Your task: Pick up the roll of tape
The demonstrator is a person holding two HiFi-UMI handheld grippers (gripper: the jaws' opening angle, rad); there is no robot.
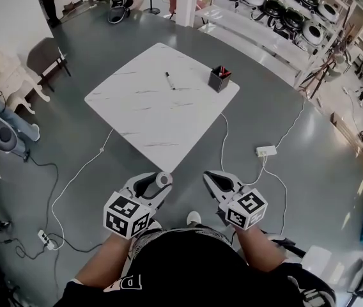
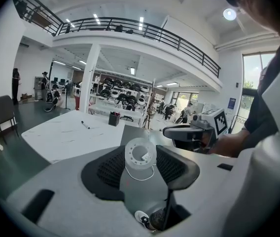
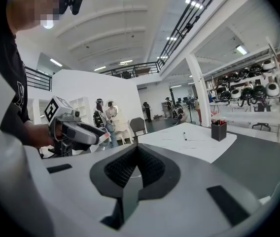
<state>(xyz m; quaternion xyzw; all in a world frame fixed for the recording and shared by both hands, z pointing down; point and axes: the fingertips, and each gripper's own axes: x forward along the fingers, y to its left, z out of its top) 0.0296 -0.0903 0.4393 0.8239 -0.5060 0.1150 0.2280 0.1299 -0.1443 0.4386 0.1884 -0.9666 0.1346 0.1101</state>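
The person holds two grippers side by side, over grey floor [image 1: 284, 190] on the near side of one white marbled table [image 1: 143, 117]. The left gripper [image 1: 158, 183] is clamped on the one roll of tape [image 1: 163, 179]. In its own view the white ring [image 2: 140, 154] stands on edge between the two black ribbed pads, touching both, with its open core facing the camera. The roll is therefore off the table, in the air just short of the table's near corner. The right gripper [image 1: 211, 176] has its jaws closed together, and nothing is between them; in the right gripper view the pads meet at their tips.

The table is set as a diamond, with one corner pointing at the person. Two things rest on it. One black marker pen [image 1: 169, 80] lies flat toward the far side. One dark square pen holder [image 1: 219, 78], with red-tipped pens in it, stands upright close to the far right edge, well apart from the marker.

Open floor surrounds the table on all sides. White cables trail across it on the near left and near right. One white power strip [image 1: 266, 151] lies to the right of the table, and a second [image 1: 44, 238] lies at the near left. A dark chair [image 1: 47, 56] stands at the far left, and a long white rack of round black-and-white units [image 1: 284, 15] runs along the far right.
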